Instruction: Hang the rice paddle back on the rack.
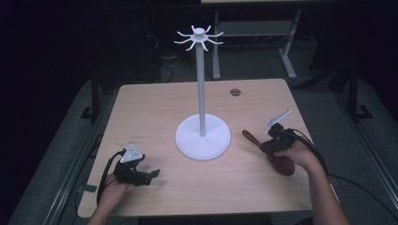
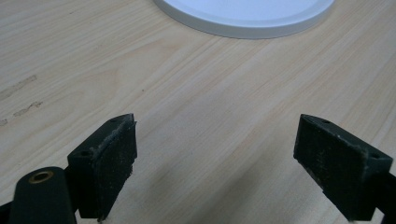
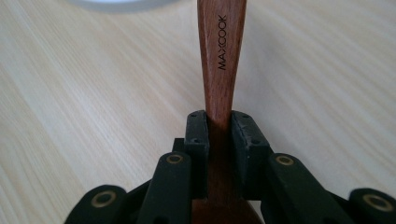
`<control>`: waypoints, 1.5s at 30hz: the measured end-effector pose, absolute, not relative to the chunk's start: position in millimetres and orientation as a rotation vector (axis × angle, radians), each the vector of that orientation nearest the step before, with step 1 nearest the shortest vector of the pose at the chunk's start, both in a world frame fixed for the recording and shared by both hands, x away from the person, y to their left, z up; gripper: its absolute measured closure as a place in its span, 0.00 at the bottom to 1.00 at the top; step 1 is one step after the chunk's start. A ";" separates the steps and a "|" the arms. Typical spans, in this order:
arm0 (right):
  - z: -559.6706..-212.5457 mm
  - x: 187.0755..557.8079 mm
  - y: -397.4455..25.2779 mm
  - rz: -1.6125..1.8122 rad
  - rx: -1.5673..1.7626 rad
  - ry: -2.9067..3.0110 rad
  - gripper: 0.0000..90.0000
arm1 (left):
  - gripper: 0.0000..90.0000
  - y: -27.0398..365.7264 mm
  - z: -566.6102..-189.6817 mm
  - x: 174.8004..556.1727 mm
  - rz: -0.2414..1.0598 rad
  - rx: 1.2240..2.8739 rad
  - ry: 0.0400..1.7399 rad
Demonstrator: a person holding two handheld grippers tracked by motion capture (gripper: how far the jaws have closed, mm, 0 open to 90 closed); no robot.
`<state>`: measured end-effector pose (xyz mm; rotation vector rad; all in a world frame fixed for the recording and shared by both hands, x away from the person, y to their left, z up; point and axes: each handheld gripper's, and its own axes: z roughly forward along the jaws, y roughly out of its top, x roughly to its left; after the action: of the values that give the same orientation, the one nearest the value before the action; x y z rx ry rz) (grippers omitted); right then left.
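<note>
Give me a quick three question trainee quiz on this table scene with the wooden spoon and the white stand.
1. True or false: the right hand-held gripper is shut on the wooden spoon.
2. What stands at the table's middle? A) white stand B) a kettle C) a bowl
3. Fill in: the left hand-held gripper is ____, with nothing between its jaws.

Key: 1 true; 2 A; 3 open.

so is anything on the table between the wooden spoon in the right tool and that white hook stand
Nothing visible. The right tool is shut on the wooden spoon, and bare table lies between it and the white stand. The left tool rests open on the stand's other side.
</note>
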<state>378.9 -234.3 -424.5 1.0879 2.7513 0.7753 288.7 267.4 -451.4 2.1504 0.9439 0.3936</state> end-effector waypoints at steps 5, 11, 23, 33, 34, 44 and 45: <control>-417.8 377.8 -239.0 0.899 1.092 2.700 0.86 | 0.14 267.5 -451.4 288.6 0.393 2.150 0.945; -408.0 374.0 -243.7 1.024 1.083 2.633 0.86 | 0.14 267.1 -451.1 288.5 0.393 2.154 0.944; -396.7 369.0 -252.4 1.276 1.069 2.457 0.86 | 0.15 267.2 -450.8 288.4 0.396 2.156 0.941; -382.1 364.4 -253.7 1.457 1.039 2.333 0.86 | 0.14 266.8 -451.3 288.3 0.393 2.154 0.946; -378.7 363.3 -251.9 1.480 1.022 2.316 0.86 | 0.14 266.7 -451.2 288.4 0.394 2.157 0.945; -365.1 363.5 -240.5 1.578 0.957 2.282 0.86 | 0.15 267.4 -451.6 289.9 0.401 2.166 0.938; -362.5 363.4 -239.3 1.590 0.947 2.275 0.86 | 0.15 267.4 -451.6 289.7 0.402 2.166 0.940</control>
<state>363.4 -239.3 -362.5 0.9468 2.2749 1.5898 289.7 267.4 -451.6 2.1655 0.9401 0.4016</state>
